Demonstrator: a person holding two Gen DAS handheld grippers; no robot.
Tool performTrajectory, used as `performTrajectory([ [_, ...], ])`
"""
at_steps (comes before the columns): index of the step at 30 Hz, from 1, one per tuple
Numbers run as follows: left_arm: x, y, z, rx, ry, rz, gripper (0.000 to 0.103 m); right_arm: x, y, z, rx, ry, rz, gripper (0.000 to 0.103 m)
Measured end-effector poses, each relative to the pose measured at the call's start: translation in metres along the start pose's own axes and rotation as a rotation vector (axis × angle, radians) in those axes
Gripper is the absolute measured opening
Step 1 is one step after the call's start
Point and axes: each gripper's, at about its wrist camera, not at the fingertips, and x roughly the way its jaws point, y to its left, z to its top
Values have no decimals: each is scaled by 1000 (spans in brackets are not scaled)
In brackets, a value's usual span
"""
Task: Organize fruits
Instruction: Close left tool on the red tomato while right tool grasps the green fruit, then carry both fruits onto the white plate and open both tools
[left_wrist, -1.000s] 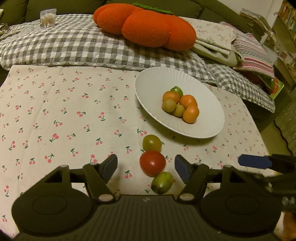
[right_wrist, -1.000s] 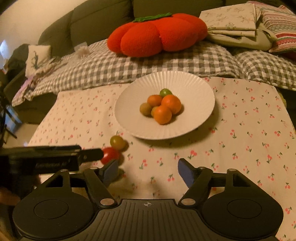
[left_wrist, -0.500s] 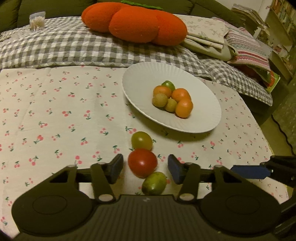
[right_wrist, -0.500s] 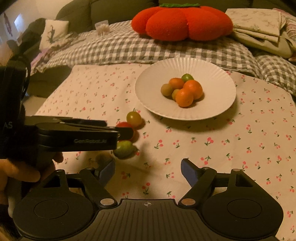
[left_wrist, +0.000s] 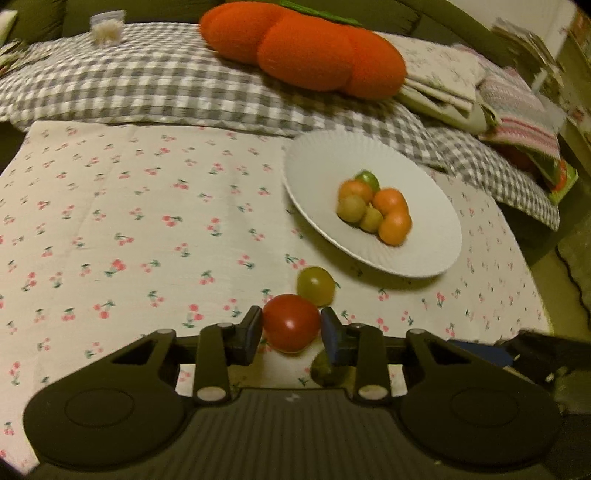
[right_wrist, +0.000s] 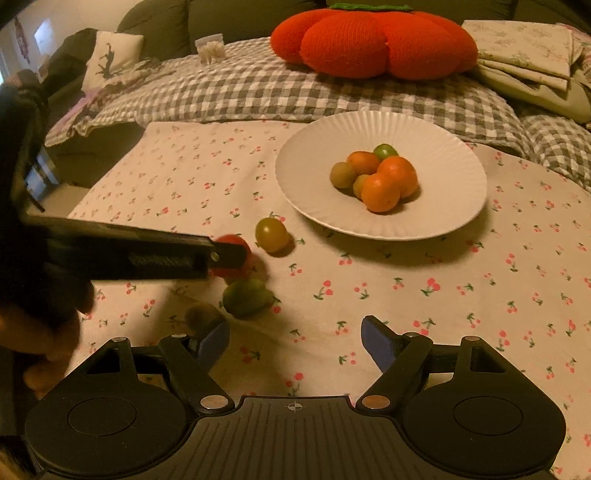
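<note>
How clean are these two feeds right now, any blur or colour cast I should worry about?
Left wrist view: warm yellow cast, motion blur on the white plate, red tomato fairly sharp. Right wrist view: same cast, plate sharper, left gripper blurred across the tomato.

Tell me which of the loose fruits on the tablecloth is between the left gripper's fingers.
The red tomato: it sits between the left gripper fingers. The yellow-green tomato lies beyond it toward the plate; the green fruit lies nearer.

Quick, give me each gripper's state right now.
Left gripper: closed on the red tomato, on the cloth.
Right gripper: open, holding nothing.
</note>
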Motion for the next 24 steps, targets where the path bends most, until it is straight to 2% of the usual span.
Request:
performTrajectory([
  [5, -17, 13, 7, -47, -31, 4, 32, 7, 10, 1, -5, -23, 26, 80],
  [10, -26, 25, 10, -75, -44, 8, 33, 22, 5, 4, 139, -29, 120, 78],
  [15, -30, 31, 14, -89, -63, 20, 33, 36, 2, 6, 252, -31, 159, 65],
  [17, -30, 30, 15, -79, -68, 26, 33, 40, 2, 6, 270, -34, 164, 52],
  [21, -30, 28, 14, -73, -70, 23, 33, 44, 8, 3, 251, -47, 148, 33],
  [24, -30, 27, 14, -63, -78, 30, 33, 43, 5, 4, 270, -53, 155, 32],
])
